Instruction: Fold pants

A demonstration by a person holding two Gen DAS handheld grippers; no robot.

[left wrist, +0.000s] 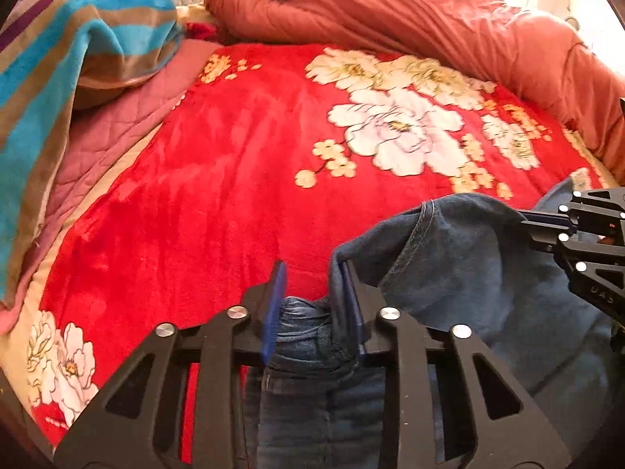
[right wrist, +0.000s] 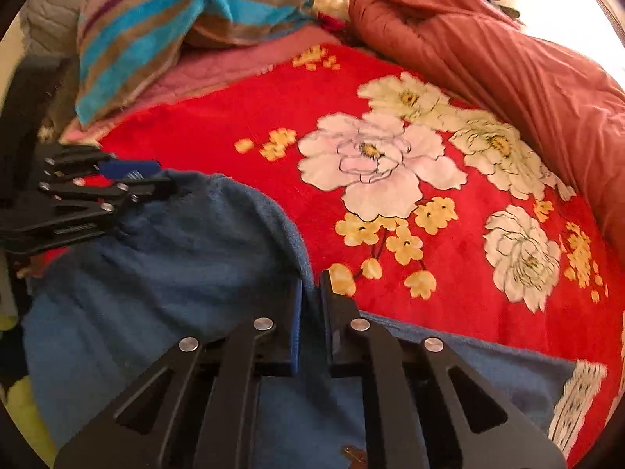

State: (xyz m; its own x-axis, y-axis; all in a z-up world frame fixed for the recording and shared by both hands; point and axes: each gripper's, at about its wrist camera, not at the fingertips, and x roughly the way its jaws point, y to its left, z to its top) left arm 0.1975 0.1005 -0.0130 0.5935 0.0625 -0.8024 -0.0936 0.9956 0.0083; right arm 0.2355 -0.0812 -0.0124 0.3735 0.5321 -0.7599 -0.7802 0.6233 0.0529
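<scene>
Both grippers clamp the pants: left gripper pinches bunched denim between its 2 fingers, right gripper a fold edge.

A big bed fills the room. A red blanket with large white and yellow flowers covers it. At the far side lies a long, puffy, rust-red quilt, rolled up. At the far left sits a striped blanket in blue, brown and purple, on top of a pink quilted cover. Bright light comes in from the far right.
</scene>
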